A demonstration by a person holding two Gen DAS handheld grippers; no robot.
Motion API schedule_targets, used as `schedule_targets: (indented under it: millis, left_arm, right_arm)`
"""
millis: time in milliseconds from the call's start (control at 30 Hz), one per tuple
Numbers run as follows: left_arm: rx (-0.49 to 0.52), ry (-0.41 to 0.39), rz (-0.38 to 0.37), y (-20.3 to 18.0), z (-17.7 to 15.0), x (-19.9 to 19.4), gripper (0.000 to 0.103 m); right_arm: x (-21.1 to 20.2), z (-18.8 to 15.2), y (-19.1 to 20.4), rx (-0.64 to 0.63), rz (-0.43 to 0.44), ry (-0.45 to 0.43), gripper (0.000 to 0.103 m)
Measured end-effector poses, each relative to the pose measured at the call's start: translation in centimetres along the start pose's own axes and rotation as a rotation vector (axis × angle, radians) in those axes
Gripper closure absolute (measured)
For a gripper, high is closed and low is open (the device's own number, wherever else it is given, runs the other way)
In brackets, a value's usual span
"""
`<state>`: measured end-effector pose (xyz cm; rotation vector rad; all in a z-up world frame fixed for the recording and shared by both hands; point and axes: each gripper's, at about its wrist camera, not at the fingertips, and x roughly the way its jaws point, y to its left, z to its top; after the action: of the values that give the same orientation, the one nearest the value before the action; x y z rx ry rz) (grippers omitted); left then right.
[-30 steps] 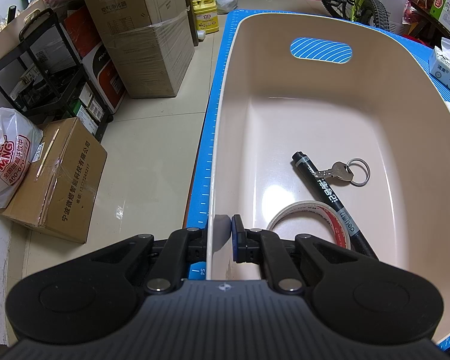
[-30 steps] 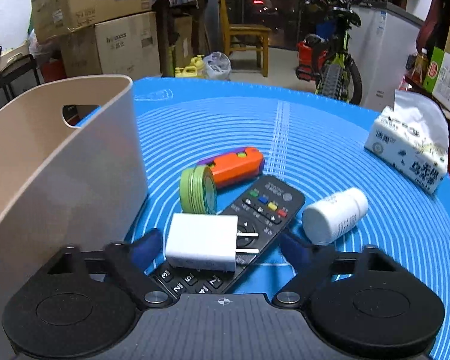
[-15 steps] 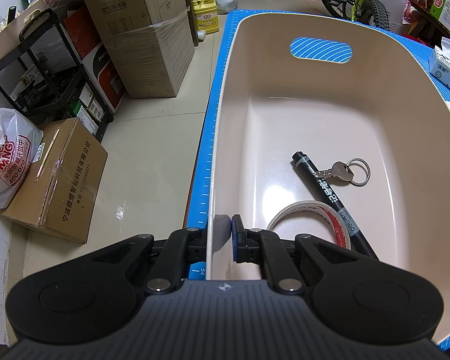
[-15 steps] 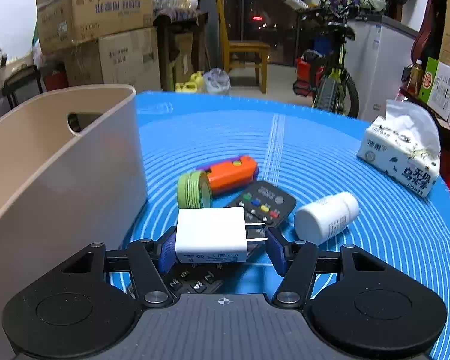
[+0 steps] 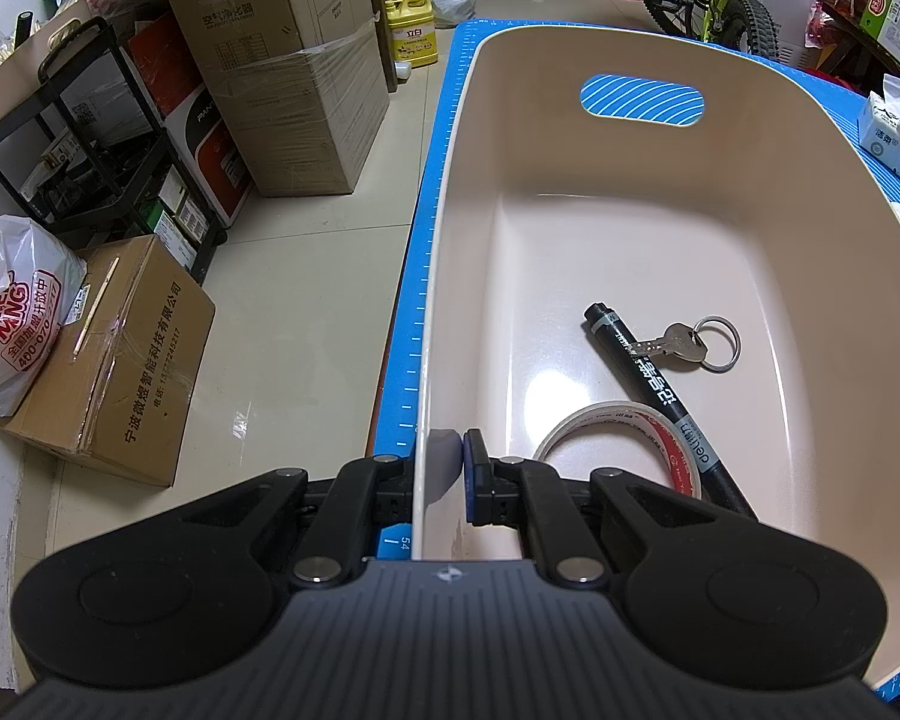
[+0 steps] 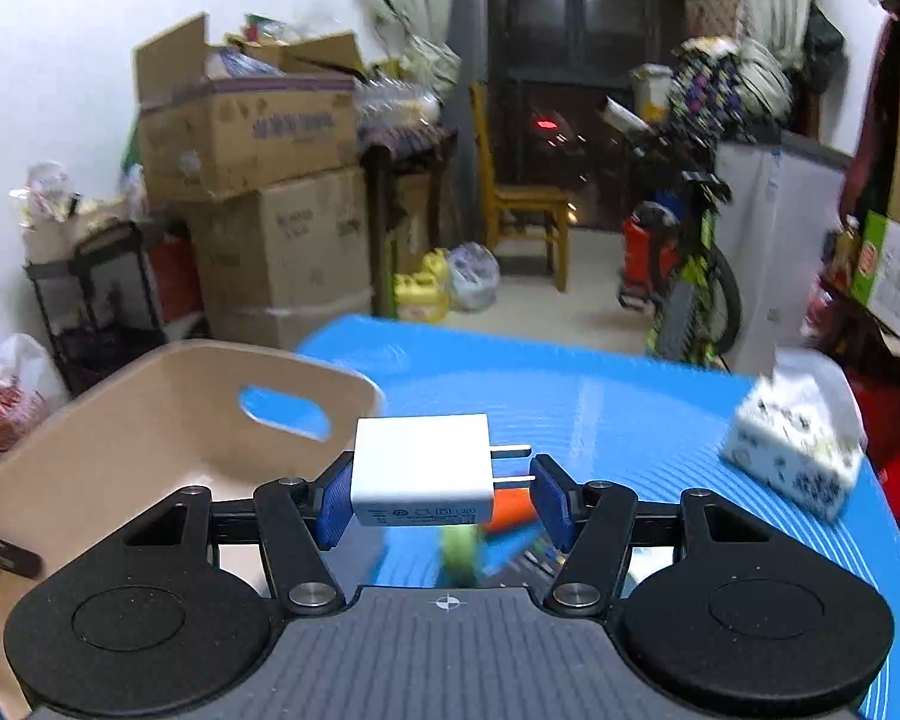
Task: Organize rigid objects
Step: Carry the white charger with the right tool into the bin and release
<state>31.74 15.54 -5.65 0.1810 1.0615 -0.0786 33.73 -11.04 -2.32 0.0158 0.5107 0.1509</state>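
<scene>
1. Left claw (image 5: 444, 468): clamped narrow on the near-left wall of the beige bin (image 5: 780, 192), one finger outside the wall, one inside.
2. Right claw (image 6: 444, 495): holding 1 white charger (image 6: 421, 471) between its blue pads (image 6: 335, 501); the plug's 2 prongs point right, toward the right pad. The charger is lifted off the surface, level with the bin rim and just right of the bin (image 6: 120, 420).
3. Bin contents, left wrist view: 1 black marker (image 5: 660, 399), 1 key (image 5: 678, 347) on 1 ring, lying across the marker, 1 tape roll (image 5: 618, 441) at the near end, touching the marker. 3 items in total.
4. Bin has 1 handle slot visible on its far wall (image 5: 642, 99), with the blue mat (image 6: 600, 396) showing through it.
5. Surface below the right claw: blurred; 1 green roll (image 6: 459, 546), 1 orange item (image 6: 510, 510) and part of a remote (image 6: 537, 558) can be made out.
6. 1 tissue pack (image 6: 792, 456) at the far right on the mat, well apart from the bin.
7. Background: stacked cardboard boxes (image 6: 270, 192), 1 wooden chair (image 6: 522, 204), 1 bicycle (image 6: 696, 276).
</scene>
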Motion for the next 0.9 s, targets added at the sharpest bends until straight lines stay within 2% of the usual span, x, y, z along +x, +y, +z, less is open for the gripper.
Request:
schedule_targets:
  millis: [167, 267, 633, 900]
  left_arm:
    - [0.0, 0.0, 0.0, 0.0, 0.0, 0.0, 0.092]
    - [0.0, 0.0, -0.001, 0.0, 0.0, 0.0, 0.092]
    - [0.0, -0.001, -0.001, 0.0, 0.0, 0.0, 0.092]
    - [0.0, -0.001, -0.001, -0.1, 0.1, -0.1, 0.092]
  right_arm:
    - [-0.4, 1.2, 3.3, -0.065, 0.104, 0.007, 0.039]
    - [-0.1, 1.4, 5.5, -0.106, 0.151, 0.046, 0.039]
    - [2.6, -0.3, 12.4, -0.298, 0.277, 0.314, 0.039]
    - [4.5, -2.0, 13.8, -0.345, 0.295, 0.459, 0.038]
